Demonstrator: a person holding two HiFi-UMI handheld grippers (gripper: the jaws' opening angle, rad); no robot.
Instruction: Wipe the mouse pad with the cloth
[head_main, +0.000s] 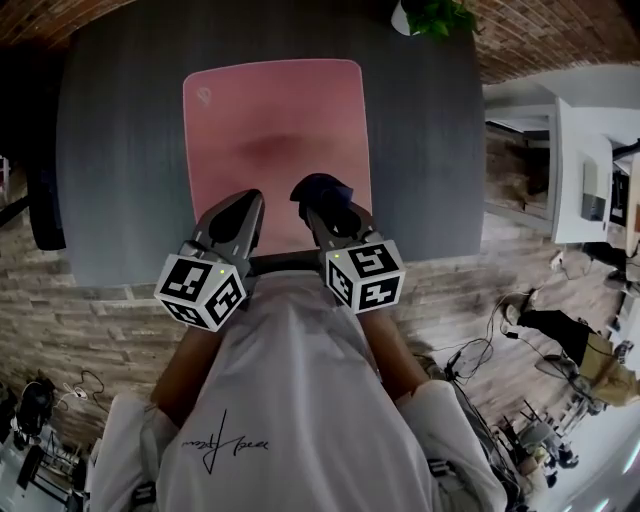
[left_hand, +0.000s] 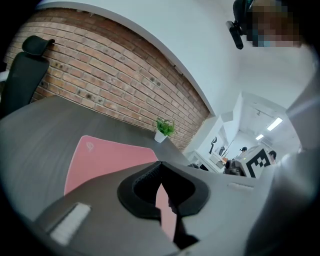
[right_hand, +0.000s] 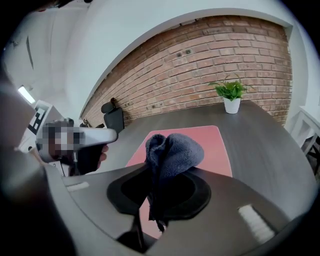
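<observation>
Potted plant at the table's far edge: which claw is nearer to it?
Right. The right claw, shut on the cloth, hangs over the near edge of the mouse pad, on the side of the potted plant. The left claw sits beside it, farther away.

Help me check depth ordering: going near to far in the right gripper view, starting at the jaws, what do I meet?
First the cloth → mouse pad → potted plant → brick wall.

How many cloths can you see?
1. The cloth is pinched between the fingers of the right gripper, over the near end of the pad. No other shows, though the person hides the table's near edge.
</observation>
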